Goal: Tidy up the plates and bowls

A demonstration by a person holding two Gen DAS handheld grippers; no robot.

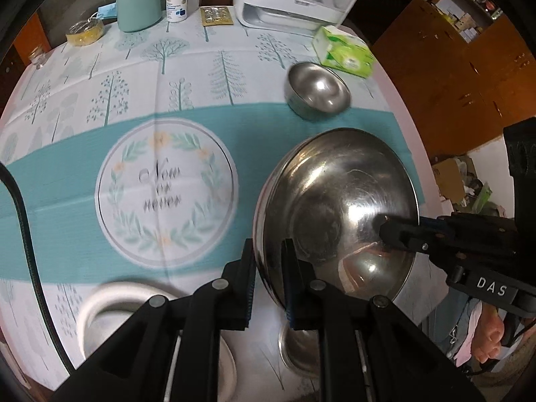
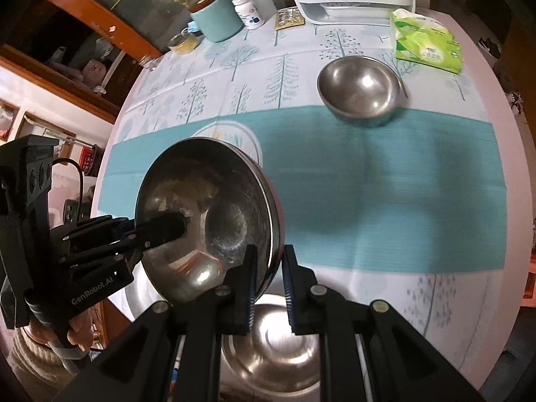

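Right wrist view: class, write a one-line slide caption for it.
Both grippers, left and right, hold a steel plate by its rim above the table, a steel bowl waiting beyond.

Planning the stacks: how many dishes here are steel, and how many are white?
Steel: 3 (held steel dish, far steel bowl, near steel bowl)
White: 1 (white bowl)
Total: 4

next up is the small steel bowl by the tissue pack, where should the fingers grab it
Pinch the rim of the small steel bowl, one finger inside and one outside. It sits upright and open-topped, its round wall too wide to span. Come from above on the near side; the tissue pack crowds the far side.
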